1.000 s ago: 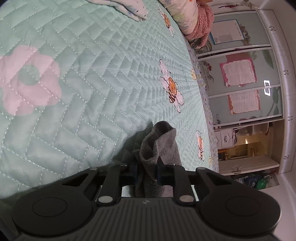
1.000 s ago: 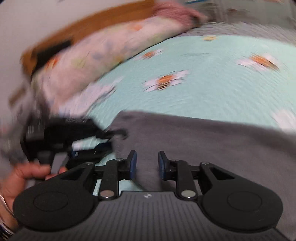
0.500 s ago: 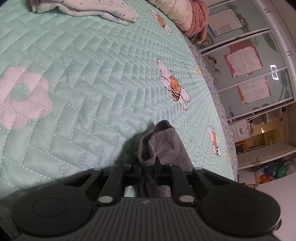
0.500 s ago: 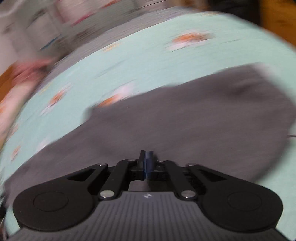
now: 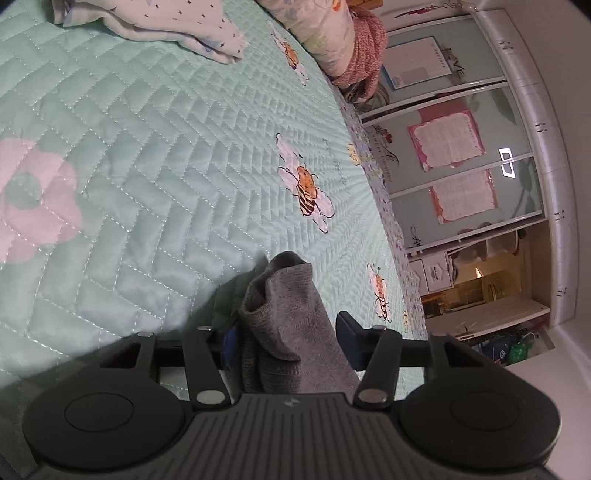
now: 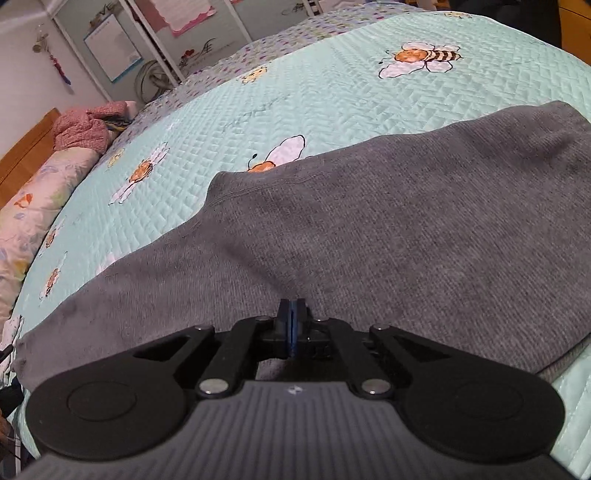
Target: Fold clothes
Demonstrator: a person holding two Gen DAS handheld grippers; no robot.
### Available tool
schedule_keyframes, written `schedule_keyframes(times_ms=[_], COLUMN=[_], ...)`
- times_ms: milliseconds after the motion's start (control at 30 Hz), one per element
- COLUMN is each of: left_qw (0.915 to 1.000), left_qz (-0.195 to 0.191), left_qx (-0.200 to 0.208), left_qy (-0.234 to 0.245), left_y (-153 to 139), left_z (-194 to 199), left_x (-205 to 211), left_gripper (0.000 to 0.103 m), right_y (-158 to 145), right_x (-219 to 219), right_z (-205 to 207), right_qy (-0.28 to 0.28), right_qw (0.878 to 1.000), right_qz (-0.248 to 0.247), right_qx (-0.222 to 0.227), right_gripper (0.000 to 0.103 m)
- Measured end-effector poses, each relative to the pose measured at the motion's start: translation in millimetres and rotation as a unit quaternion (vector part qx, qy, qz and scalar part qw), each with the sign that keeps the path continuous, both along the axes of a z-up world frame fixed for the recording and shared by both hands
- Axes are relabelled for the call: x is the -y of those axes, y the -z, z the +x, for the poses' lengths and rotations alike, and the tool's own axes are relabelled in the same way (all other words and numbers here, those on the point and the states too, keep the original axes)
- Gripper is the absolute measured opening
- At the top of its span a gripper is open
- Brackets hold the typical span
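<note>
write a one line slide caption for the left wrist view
Left gripper opening around bunched grey garment on mint quilted bedspread.

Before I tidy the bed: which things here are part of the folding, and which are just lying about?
Part of the folding:
- grey garment
- left gripper, jaws opening around its bunched end
- right gripper, jaws shut

Lying about:
- white dotted cloth
- floral pillow
- pink knit
- quilt

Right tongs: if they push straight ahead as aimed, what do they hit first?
Most likely the grey garment: the shut right tongs point down at its flat surface on the quilt, just ahead; depth uncertain.
</note>
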State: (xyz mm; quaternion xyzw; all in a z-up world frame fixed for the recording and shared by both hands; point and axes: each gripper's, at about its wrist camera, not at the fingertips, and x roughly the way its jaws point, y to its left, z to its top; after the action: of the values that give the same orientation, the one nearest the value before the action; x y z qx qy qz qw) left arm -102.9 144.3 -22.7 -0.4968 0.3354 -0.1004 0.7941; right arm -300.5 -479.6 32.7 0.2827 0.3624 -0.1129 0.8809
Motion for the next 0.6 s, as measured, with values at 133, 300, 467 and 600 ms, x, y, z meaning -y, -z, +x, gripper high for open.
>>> schedule_keyframes(times_ms=[133, 300, 467, 600], left_qw=[1.0000, 0.9994, 0.9782, 0.9686], left_qz=[0.000, 0.034, 0.206, 0.246], left_qx=[0.001, -0.010, 0.006, -0.029], left_qy=[-0.004, -0.008, 0.030, 0.019], left_y=[3.2, 7.1, -33.4, -34.7], left_z=[4.2, 4.2, 22.0, 38.6], left_x=[2.6, 7.2, 13.9, -3.8], left_gripper=[0.056, 0.008, 0.008, 0.000], right_y=[4.6, 7.6, -2.1, -4.2], right_x=[0.8, -5.0, -20.5, -31.4], right_z=[8.0, 11.5, 20.6, 26.8], right_qy=[0.005, 0.006, -0.013, -0.032], right_qw=[1.000, 1.000, 0.999, 0.995], right_qz=[0.011, 0.010, -0.044, -0.086], right_qx=[0.002, 0.001, -0.027, -0.042], right_gripper=[0.001, 0.003, 0.003, 0.003])
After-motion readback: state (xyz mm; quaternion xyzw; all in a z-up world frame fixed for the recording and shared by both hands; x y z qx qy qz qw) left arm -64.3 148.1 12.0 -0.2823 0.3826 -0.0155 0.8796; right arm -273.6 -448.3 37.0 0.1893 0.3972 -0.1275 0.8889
